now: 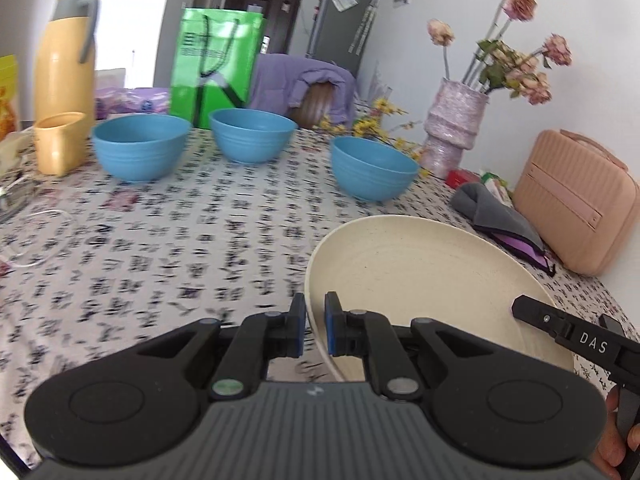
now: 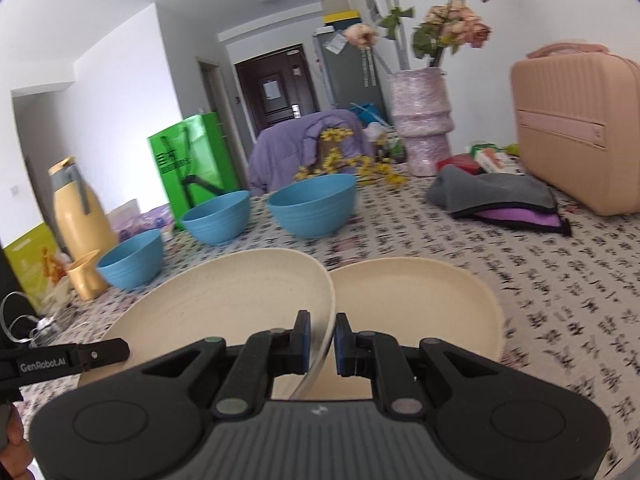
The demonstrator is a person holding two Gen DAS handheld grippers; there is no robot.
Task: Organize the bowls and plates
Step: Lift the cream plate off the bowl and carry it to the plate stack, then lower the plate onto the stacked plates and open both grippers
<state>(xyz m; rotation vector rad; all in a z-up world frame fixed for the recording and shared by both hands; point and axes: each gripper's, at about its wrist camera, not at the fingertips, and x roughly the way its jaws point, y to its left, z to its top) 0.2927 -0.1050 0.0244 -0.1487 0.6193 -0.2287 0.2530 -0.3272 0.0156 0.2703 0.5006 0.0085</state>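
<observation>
Both tongs, left tongs (image 1: 313,326) and right tongs (image 2: 322,338), pinching one cream plate (image 2: 224,300) by opposite rims; could tilt, slip, strike second plate (image 2: 420,304).

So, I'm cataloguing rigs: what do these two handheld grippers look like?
Both match. The left gripper and right gripper have black linkage arms, blue pads on the fingers, grey pivot caps and a ribbed grey body flanked by round black discs. White lettering on the sides reads DAS on the right one, GenRobot.AI on the left. No cables or sleeves show.
</observation>
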